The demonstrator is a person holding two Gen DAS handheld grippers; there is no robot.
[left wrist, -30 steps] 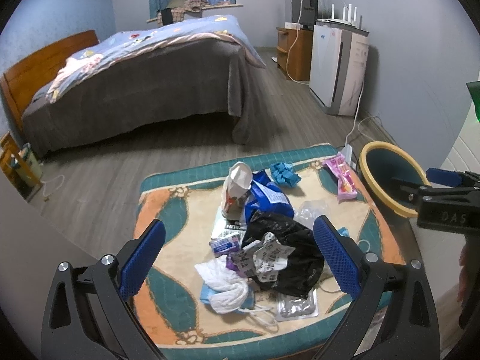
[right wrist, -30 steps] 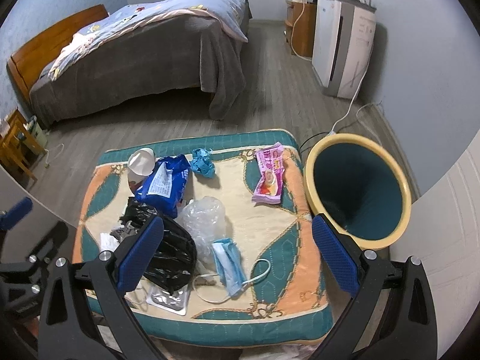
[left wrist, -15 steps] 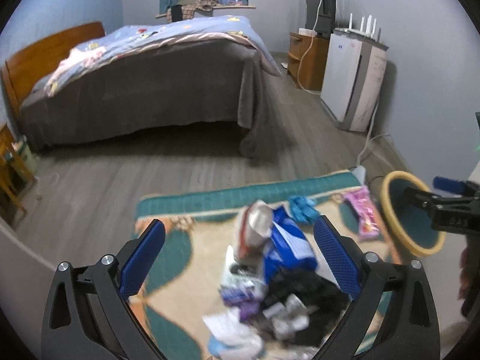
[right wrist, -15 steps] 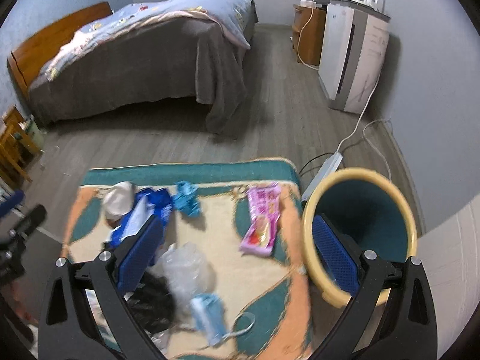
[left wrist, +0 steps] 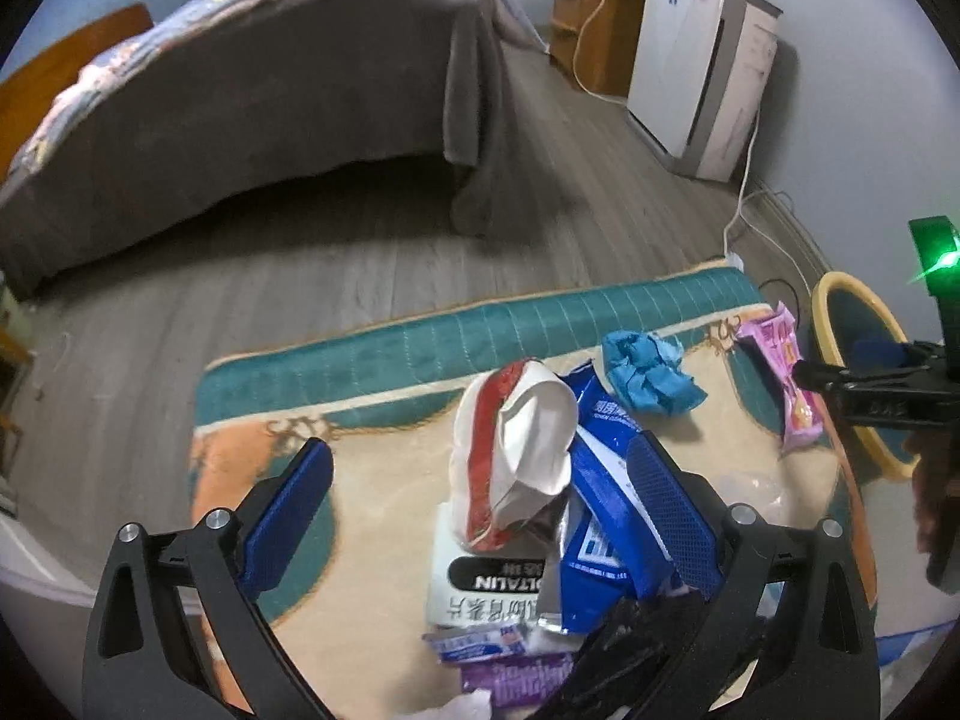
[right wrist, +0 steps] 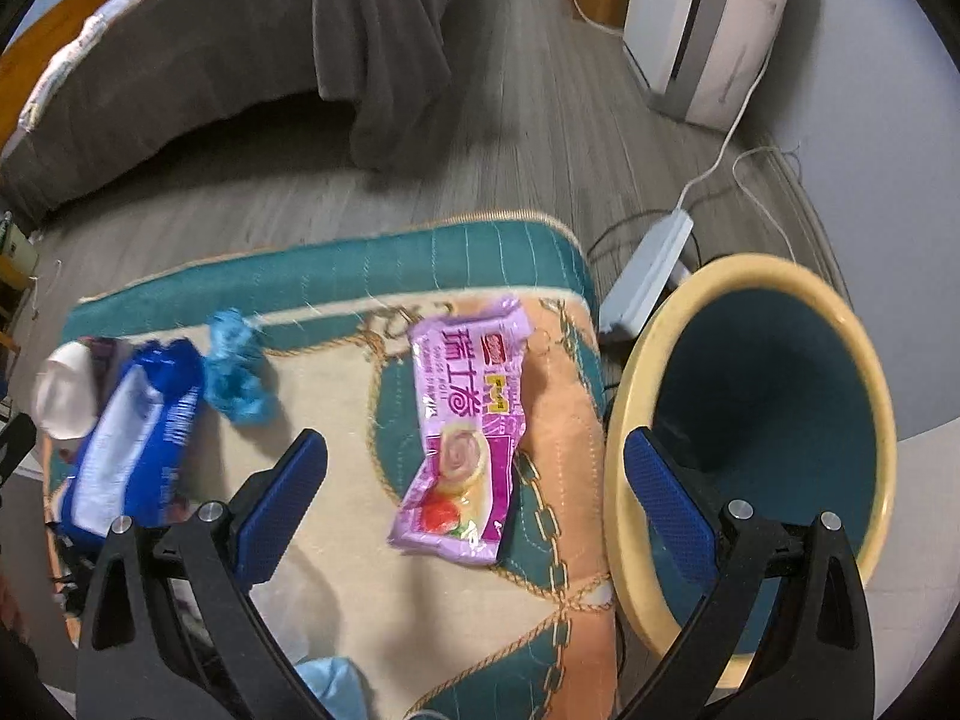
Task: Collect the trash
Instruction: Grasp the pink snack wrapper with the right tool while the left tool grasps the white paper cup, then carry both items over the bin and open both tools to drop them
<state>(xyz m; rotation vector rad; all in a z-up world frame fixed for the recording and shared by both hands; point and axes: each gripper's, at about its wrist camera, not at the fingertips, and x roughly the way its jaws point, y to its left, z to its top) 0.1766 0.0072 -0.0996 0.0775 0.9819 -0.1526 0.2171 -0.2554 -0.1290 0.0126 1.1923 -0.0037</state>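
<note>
Both grippers are hanging spread wide: the left gripper (left wrist: pixel 480 510) framing a crumpled cup (left wrist: pixel 516 450), the right gripper (right wrist: pixel 477 504) framing the pink wrapper (right wrist: pixel 465 432). The black bag (left wrist: pixel 624 648) is mostly hiding behind the left one's finger.

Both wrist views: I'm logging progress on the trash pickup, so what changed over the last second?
Both grippers moved forward and down toward the mat. The left gripper now frames the crumpled cup; the right gripper frames the pink wrapper. Both remain open and empty. The trash and the bin lie where they were.
</note>
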